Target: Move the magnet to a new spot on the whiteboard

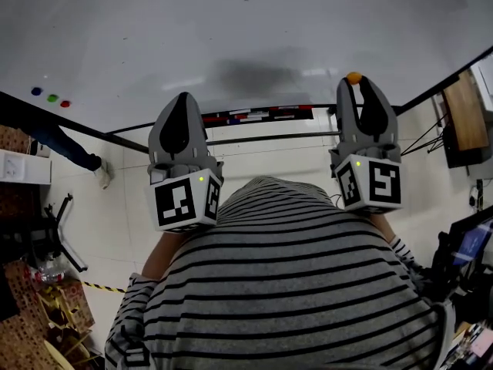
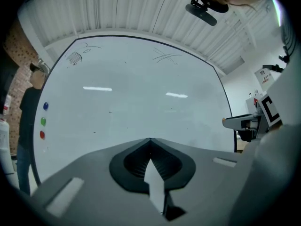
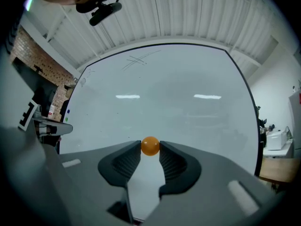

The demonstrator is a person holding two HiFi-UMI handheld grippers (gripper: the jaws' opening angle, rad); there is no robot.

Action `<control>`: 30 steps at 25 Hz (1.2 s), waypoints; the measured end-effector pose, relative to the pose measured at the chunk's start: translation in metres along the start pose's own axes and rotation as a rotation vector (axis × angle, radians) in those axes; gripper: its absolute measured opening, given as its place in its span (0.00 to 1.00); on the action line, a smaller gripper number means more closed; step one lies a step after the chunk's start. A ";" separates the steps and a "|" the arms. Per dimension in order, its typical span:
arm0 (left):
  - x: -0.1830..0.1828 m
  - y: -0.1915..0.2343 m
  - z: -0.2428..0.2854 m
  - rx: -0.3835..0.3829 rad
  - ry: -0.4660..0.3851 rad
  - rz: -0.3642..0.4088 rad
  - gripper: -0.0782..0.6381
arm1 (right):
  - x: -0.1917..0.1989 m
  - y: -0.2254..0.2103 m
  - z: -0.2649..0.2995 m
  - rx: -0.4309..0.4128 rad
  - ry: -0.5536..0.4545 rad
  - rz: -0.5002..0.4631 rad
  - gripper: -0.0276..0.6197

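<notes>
My right gripper (image 3: pixel 150 148) pinches the round magnet (image 3: pixel 150 145) by its very tips, so it may slip out. My left gripper (image 2: pixel 150 141) is closed and empty.

Three small round dots, blue (image 1: pixel 35 92), green (image 1: pixel 52 97) and red (image 1: pixel 65 103), sit in a short row at far left. A bystander (image 2: pixel 29 121) in dark clothes stands just beside them, in front of a brick wall (image 2: pixel 14 86). In the head view only a dark trouser leg (image 1: pixel 60 141) and a pale shoe (image 1: pixel 102 177) show on the white tiled floor (image 1: pixel 123 222). A narrow ledge (image 1: pixel 258 115) carries red, black and white pieces too small to tell. A wooden surface (image 1: pixel 465 116) stands at right. A white machine (image 3: pixel 277 139) shows at the right gripper view's edge. A ribbed white ceiling (image 3: pixel 188 13) runs overhead. Yellow-and-black tape (image 1: pixel 100 287) lies on the floor at lower left.
</notes>
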State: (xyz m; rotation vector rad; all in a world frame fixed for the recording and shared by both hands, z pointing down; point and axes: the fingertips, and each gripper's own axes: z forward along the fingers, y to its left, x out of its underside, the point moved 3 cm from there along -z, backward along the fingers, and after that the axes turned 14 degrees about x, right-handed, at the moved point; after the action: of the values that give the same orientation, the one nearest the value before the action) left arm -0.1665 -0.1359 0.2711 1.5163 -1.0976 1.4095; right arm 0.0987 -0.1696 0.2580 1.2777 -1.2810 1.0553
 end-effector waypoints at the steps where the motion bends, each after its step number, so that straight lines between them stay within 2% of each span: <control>1: 0.000 -0.001 0.000 0.004 0.000 -0.001 0.13 | -0.001 0.000 -0.002 -0.001 -0.002 0.001 0.23; 8: 0.002 -0.008 0.000 0.031 0.008 0.009 0.13 | 0.005 -0.007 -0.009 0.017 0.031 0.005 0.23; 12: 0.005 -0.008 0.001 0.029 0.009 -0.020 0.13 | 0.008 -0.008 -0.008 0.013 0.039 0.008 0.23; 26: 0.011 -0.008 0.003 0.021 0.019 -0.019 0.13 | 0.012 -0.003 -0.001 -0.004 0.042 0.007 0.23; 30: 0.011 -0.005 -0.002 0.007 0.028 -0.016 0.13 | -0.020 0.001 0.017 -0.017 -0.049 -0.025 0.23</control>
State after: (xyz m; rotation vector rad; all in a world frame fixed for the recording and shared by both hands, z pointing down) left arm -0.1626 -0.1338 0.2822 1.5026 -1.0625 1.4215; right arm 0.0949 -0.1839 0.2362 1.3105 -1.3056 0.9987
